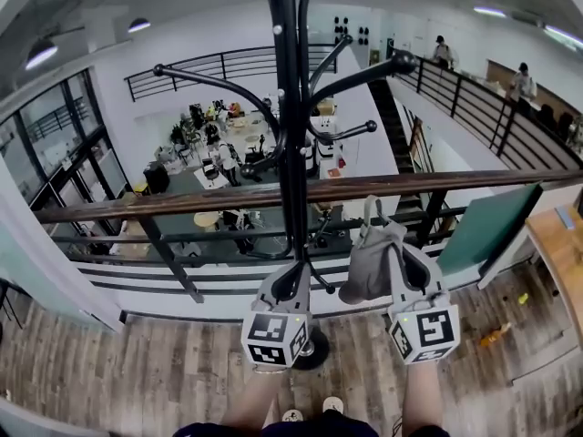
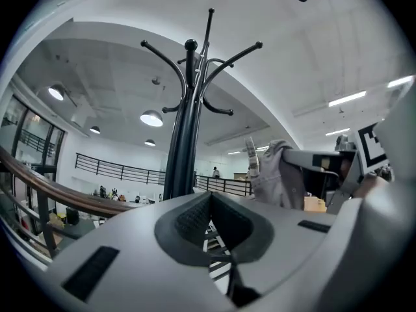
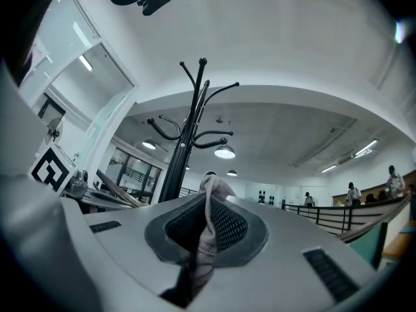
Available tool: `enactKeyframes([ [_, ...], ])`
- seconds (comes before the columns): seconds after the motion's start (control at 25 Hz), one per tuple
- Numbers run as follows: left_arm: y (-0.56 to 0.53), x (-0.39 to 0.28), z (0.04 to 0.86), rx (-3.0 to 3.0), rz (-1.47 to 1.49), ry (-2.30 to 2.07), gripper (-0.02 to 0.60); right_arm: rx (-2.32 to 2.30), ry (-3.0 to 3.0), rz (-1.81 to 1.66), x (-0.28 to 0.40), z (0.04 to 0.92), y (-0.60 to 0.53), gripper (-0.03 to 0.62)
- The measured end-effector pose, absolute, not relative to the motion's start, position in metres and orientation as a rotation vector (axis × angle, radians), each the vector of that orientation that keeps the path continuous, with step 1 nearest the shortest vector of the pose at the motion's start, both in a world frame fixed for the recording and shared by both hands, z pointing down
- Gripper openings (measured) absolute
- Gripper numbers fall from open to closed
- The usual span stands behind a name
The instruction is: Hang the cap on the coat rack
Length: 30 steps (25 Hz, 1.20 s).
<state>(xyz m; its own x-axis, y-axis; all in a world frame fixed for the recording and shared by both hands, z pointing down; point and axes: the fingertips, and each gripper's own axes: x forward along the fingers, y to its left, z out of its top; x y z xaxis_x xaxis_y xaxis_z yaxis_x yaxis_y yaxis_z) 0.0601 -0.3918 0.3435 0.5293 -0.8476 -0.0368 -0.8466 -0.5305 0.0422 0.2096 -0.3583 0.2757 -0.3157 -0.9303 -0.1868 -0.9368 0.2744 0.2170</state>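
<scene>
The black coat rack [image 1: 290, 153] stands right in front of me, its pole rising from a round base by the railing, with curved hooks branching at several heights. A grey cap [image 1: 372, 260] hangs from my right gripper [image 1: 396, 255], just right of the pole and below the lowest hooks. In the right gripper view the cap's fabric [image 3: 207, 236] is pinched between the jaws of the right gripper [image 3: 208, 200], and the coat rack [image 3: 182, 148] rises to the left. My left gripper [image 1: 291, 276] is against the pole, shut and empty. The left gripper view shows the left gripper [image 2: 209, 200], the coat rack [image 2: 184, 135] and the cap [image 2: 276, 174].
A wooden handrail [image 1: 182, 203] with black bars runs across behind the rack, over a drop to a lower floor. A wooden desk [image 1: 560, 244] and a green panel [image 1: 492, 226] stand at the right. Two people [image 1: 524, 80] are on the far walkway. Plank floor [image 1: 137, 371] lies underfoot.
</scene>
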Motion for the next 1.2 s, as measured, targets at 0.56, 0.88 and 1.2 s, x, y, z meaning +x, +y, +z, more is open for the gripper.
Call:
enactKeyframes([
  [0.56,-0.41,0.081,0.288,2.82,-0.204,-1.553,0.003,-1.654,2.363,0.625,0.221,0.185,-0.374,0.025],
  [0.88,-0.417,0.075,0.259,2.834,-0.264,-1.623,0.003,-1.561,2.346,0.663,0.223,0.159,-0.39,0.025],
  [1.2,-0.429,0.059,0.248,2.793,-0.299,-1.719,0.003,-1.452,2.388,0.619,0.21,0.149,-0.417,0.025],
])
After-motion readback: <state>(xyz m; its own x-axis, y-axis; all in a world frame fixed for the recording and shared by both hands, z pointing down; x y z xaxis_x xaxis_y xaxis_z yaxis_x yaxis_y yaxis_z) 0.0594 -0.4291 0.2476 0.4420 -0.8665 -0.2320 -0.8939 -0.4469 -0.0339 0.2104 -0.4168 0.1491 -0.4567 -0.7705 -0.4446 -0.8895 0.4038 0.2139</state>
